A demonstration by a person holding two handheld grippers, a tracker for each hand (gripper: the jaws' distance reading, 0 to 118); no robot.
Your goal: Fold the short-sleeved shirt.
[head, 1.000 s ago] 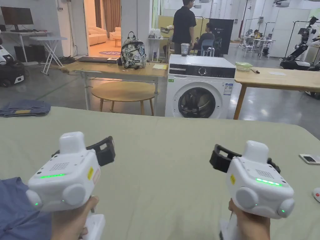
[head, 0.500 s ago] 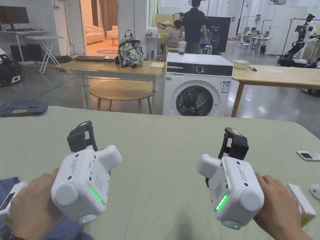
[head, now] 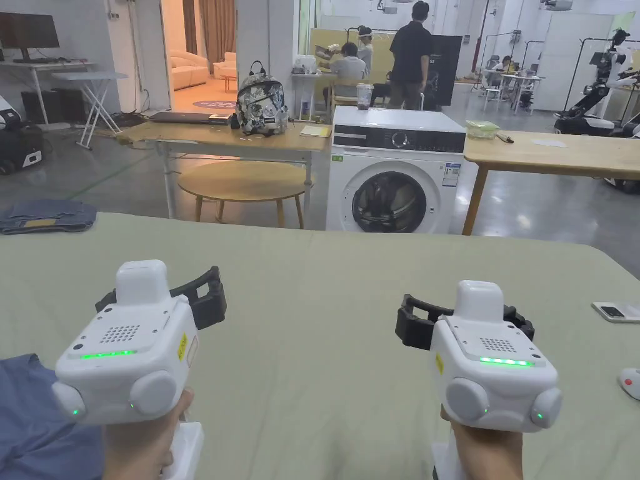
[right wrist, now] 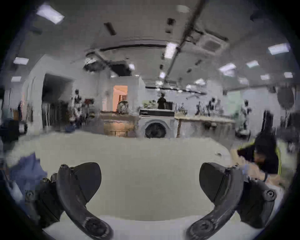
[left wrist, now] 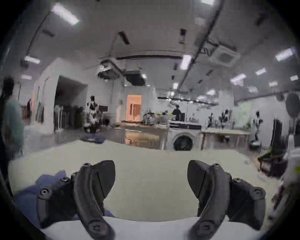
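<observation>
Step in hand: none begun; your left gripper [left wrist: 151,181] and right gripper [right wrist: 150,181] hover over the bare tabletop [head: 350,275], jaws wide apart, holding nothing. Blue shirt [head: 31,425] lies bunched at your near left; next move, as I judge it: reach left and draw it out flat.

This was a robotics lab set up in a large open hall; a washing machine [head: 396,178] stood on the polished concrete floor [head: 550,212] between wooden tables [head: 562,159]; robots [head: 603,81] on stands, a monitor [head: 28,31] and people at desks lined the back, under ceiling light panels [left wrist: 65,14].
</observation>
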